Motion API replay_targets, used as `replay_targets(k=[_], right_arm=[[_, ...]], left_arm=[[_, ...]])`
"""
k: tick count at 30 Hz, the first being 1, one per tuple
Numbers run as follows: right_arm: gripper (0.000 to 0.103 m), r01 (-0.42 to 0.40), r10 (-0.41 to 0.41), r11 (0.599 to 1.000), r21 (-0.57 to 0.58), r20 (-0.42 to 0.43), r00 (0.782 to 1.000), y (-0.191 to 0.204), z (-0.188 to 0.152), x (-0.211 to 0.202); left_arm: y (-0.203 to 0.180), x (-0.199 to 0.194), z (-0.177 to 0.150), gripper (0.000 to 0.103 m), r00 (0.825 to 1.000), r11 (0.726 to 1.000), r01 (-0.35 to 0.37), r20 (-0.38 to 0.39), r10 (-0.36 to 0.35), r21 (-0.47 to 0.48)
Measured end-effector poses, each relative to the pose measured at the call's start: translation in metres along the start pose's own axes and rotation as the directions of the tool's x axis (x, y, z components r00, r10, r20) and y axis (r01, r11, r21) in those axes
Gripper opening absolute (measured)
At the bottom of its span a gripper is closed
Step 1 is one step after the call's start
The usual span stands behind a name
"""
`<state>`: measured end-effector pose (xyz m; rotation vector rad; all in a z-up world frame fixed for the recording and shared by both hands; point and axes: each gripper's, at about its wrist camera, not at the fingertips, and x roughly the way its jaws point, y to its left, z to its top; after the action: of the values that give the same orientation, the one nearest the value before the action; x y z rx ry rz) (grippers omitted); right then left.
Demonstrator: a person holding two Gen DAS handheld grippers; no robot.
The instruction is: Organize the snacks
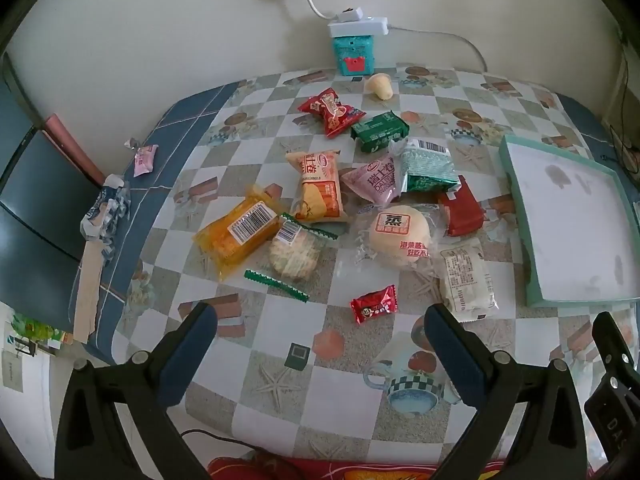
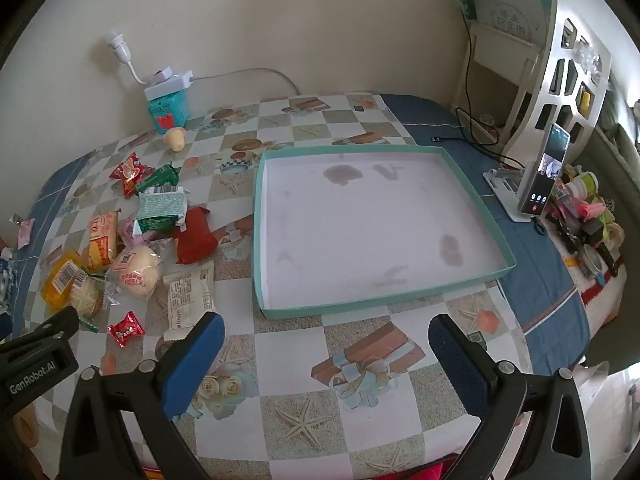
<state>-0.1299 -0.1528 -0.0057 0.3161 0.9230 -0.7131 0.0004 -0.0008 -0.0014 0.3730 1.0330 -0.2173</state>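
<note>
We are at the very start of the sorting, by our reading: the snacks lie in a loose heap on the desk (image 2: 360, 432) and the shallow teal tray (image 2: 478, 204) beside them holds nothing yet. Our left tongs (image 1: 320, 344) hang over the near edge of the heap with the jaws spread wide and nothing between them; our right tongs (image 2: 326, 356) hover in front of the tray, likewise wide apart and empty. Nearest the left tongs is the small red candy (image 1: 373, 304), lying on its own just short of the round steamed cake (image 1: 399, 236) and the white packet (image 1: 468, 278). Farther back the orange roll pack (image 1: 320, 186), the yellow barcode pack (image 1: 236, 234) and the green packets (image 1: 380, 130) overlap or touch one another. We judge the next move to be a first pick, and the lone candy or the white packet looks the easiest, since neither is pinned under a neighbour. That calls for lowering the tongs around the wrapper without nudging the cake, closing gently on the crinkly film, then carrying it across to the tray on the right side.
</note>
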Motion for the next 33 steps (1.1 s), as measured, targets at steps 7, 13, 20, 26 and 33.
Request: replay_targets(k=[7,13,20,26,33], right_arm=[[0.103,0.0,0.0,1.0,0.0,0.001,1.0,0.0005,0.0,0.0012],[0.103,0.001,-0.001,1.0,0.0,0.001,1.0,0.0006,0.0002,0.0009],[0.103,0.001,-0.001,1.0,0.001,0.001,1.0,0.0004,0.0003,0.0008],[0.103,0.001,-0.001,1.0,0.0,0.001,1.0,0.0006,0.0002,0.001],[0.103,0.001,-0.001,1.0,0.002,0.002,1.0,0.0004,0.0002,0.0011]], left_arm=[[0.0014,0.002,-0.0012,0.103,1.0,1.0,0.0,-0.005,0.0,-0.005],[0.0025,0.0027,-0.0017,0.103,1.0,1.0,-0.001,-0.006,0.001,-0.005],[0.004,0.0042,-0.0021,0.103,1.0,1.0,-0.002,-0.008,0.002,-0.007],[0.0042,0.0044,-0.0019,0.103,1.0,1.0,-0.001,-0.009,0.001,-0.007],[0.0045,0.0048,-0.0019,0.103,1.0,1.0,-0.004,-0.01,0.004,-0.008]])
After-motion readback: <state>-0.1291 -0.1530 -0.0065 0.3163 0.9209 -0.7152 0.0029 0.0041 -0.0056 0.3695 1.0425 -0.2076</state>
